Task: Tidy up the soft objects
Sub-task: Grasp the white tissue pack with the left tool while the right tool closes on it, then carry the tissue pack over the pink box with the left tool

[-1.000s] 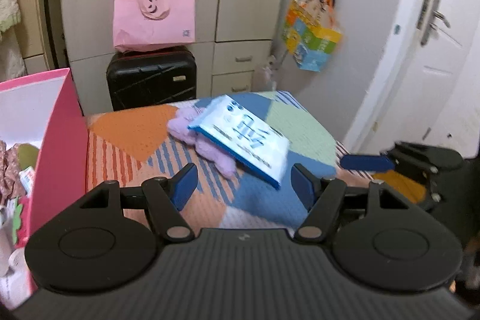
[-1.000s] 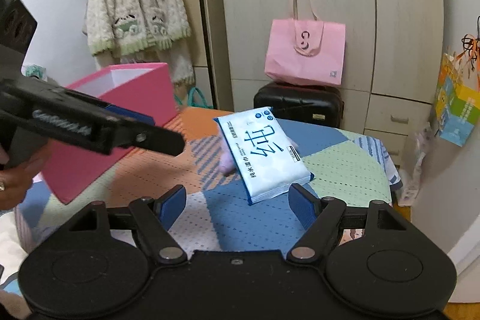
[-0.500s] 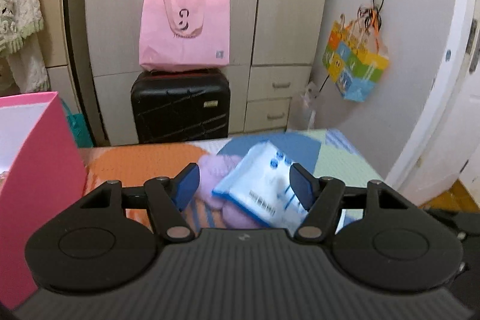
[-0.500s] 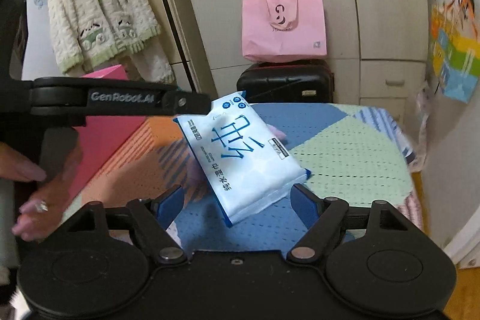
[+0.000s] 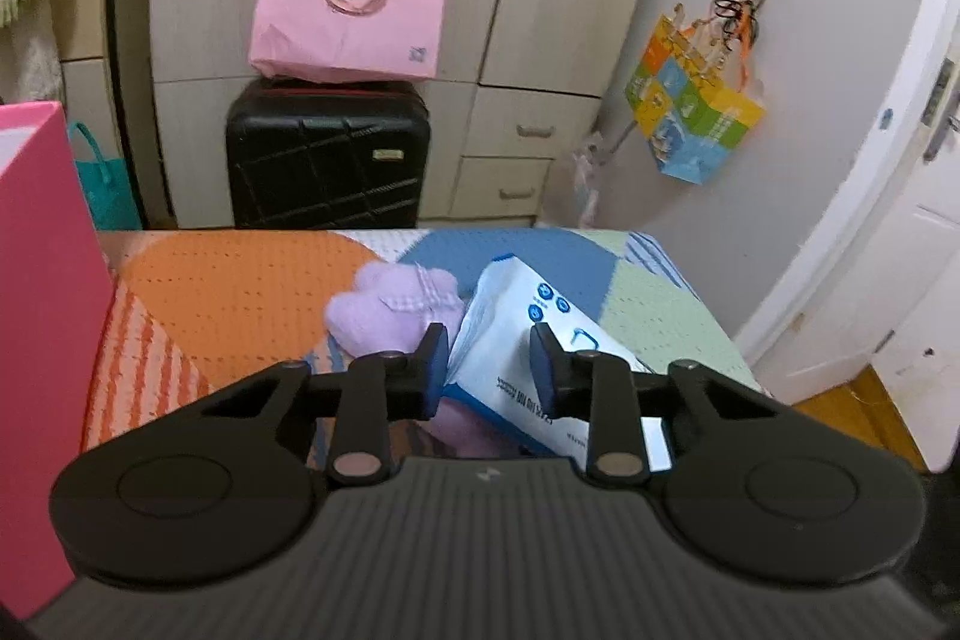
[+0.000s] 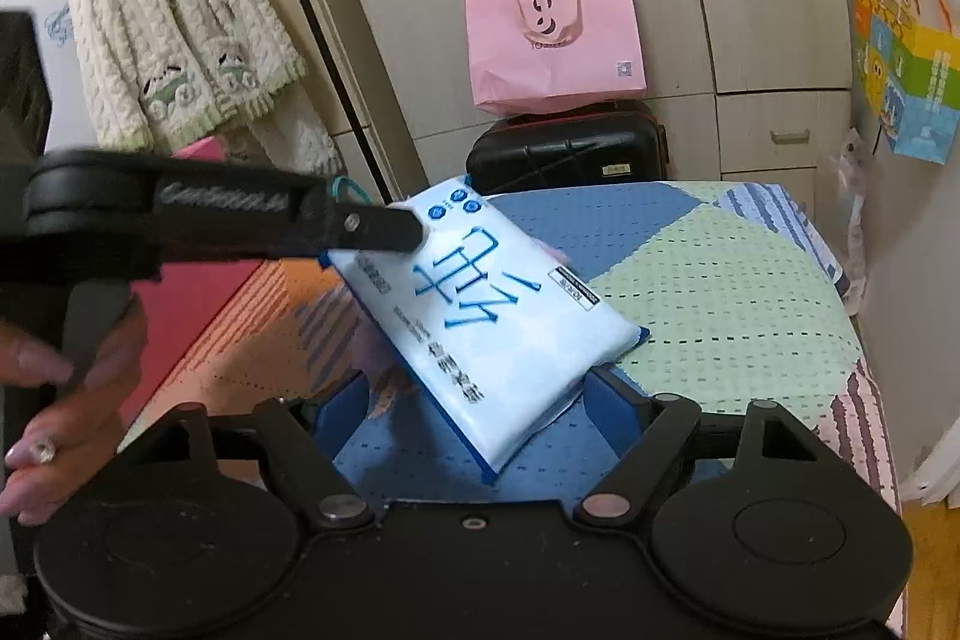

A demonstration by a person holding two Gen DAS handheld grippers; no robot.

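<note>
A white and blue tissue pack (image 5: 528, 328) lies tilted on a purple plush toy (image 5: 390, 307) on the patchwork bed cover (image 5: 240, 280). My left gripper (image 5: 489, 361) has its jaws narrowed around the pack's left edge; its blue pads (image 5: 437, 358) are at the pack. In the right wrist view the pack (image 6: 486, 316) lies between the wide-open fingers of my right gripper (image 6: 474, 406), and the left gripper (image 6: 384, 232) reaches its far corner from the left.
A pink box (image 5: 42, 310) stands at the left on the bed. A black suitcase (image 5: 327, 160) with a pink bag (image 5: 351, 19) on top stands before the wardrobe. A colourful bag (image 5: 690, 118) hangs at the right by the door.
My left gripper has moved in onto the tissue pack and its jaws have narrowed around the edge. My right gripper has come closer, with the pack now between its open fingers.
</note>
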